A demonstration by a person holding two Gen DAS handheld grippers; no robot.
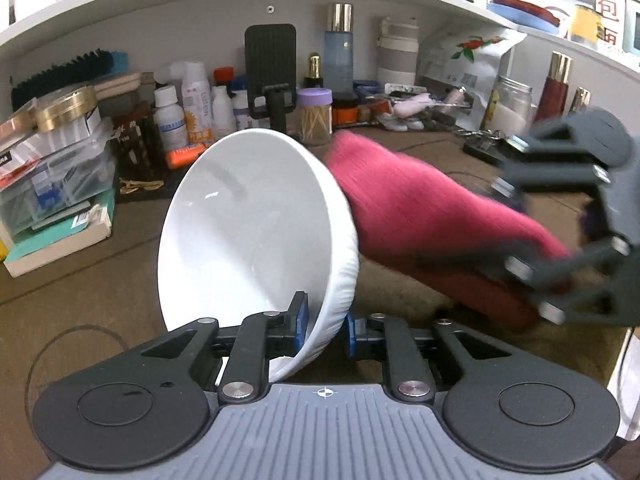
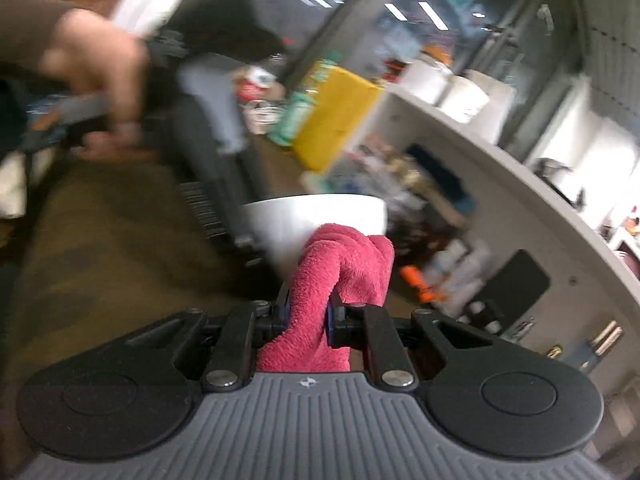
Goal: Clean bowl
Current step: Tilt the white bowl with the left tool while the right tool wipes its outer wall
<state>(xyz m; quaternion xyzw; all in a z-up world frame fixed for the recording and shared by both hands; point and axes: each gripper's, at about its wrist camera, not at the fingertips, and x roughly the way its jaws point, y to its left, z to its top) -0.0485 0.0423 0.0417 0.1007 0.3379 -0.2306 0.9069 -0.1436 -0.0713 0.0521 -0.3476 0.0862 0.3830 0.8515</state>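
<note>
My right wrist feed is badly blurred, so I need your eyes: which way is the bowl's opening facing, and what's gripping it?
Observer: The bowl is tipped on its side, opening toward the left of the left wrist view; the left gripper pinches its rim, one finger inside, one outside.
Operator: Is the cloth inside it?
Observer: No. The red cloth lies against the ribbed outer wall.
Operator: Anything dirty inside?
Observer: The inside looks plain white and glossy, no residue visible.

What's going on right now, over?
Left gripper clamped on white bowl rim, bowl tilted above the desk. Right gripper clamped on pink cloth, cloth against bowl's outside. Nothing between them.
</note>
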